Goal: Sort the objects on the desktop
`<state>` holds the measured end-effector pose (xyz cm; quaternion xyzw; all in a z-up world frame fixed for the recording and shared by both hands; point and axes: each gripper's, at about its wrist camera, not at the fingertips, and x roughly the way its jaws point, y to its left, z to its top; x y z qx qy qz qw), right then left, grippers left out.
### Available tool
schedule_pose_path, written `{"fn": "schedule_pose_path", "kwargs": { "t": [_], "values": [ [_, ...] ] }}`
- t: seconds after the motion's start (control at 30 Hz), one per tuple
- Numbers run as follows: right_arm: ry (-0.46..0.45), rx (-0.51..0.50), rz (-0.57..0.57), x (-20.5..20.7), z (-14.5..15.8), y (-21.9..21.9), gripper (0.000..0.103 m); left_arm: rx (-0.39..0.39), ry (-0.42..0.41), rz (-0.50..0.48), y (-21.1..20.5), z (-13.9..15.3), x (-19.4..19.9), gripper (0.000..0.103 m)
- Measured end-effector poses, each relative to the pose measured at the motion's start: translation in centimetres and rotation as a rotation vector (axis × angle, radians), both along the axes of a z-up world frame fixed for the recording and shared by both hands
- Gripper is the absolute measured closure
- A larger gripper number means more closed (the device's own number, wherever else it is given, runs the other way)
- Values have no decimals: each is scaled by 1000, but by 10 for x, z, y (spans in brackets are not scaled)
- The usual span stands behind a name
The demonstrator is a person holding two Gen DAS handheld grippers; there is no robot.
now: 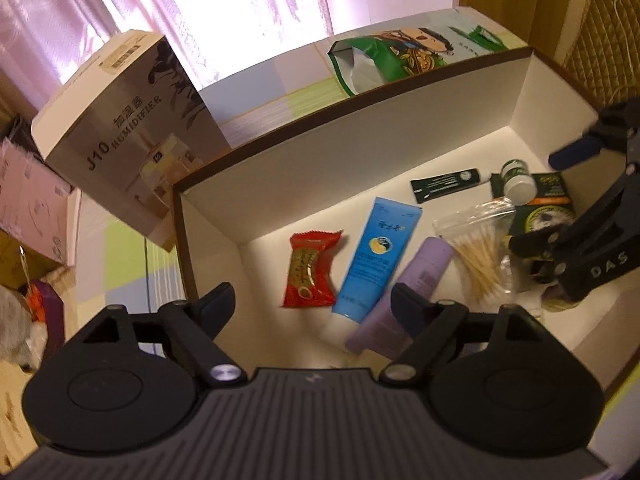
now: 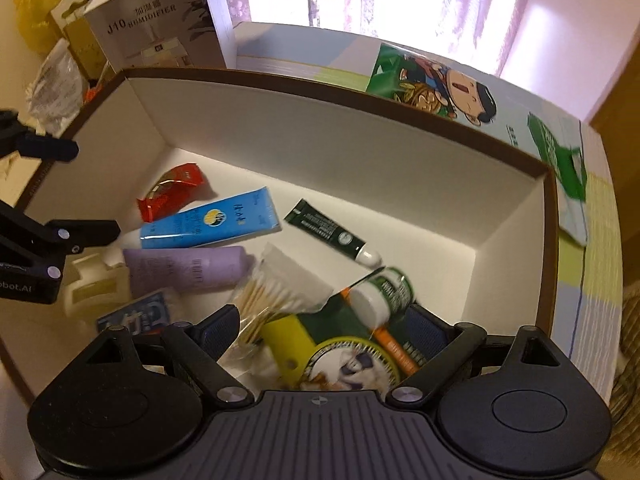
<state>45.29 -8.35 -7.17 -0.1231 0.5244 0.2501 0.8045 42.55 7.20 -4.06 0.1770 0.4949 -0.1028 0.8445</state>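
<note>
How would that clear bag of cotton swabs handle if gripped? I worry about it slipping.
The bag of cotton swabs looks like thin, crinkled plastic, so it is probably floppy and very light. Its glossy film may slip between pads. The loose sticks inside would likely shift.

Both wrist cameras look steeply down from close above into the open box (image 1: pixel 280 184), the left one from over its red-packet (image 1: pixel 310 270) end, the right from the opposite end, sharing the box's (image 2: pixel 320 128) floor.
</note>
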Motion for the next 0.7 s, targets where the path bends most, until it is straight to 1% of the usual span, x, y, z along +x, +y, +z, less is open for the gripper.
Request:
{"fn": "schedule_pose_path", "kwargs": {
  "t": [0.27, 0.47, 0.6, 0.7],
  "values": [
    [17, 31, -45, -19, 13, -6, 8, -9, -17, 68, 1, 19, -19, 12],
    [13, 2, -76, -37, 25, -11, 8, -25, -27, 96, 5, 30, -35, 12],
    [14, 0, -95, -48, 31, -14, 8, -31, -36, 101, 5, 35, -46, 12],
    [9, 17, -115, -56, 34, -18, 8, -45, -43, 106, 5, 38, -53, 12]
  ]
}}
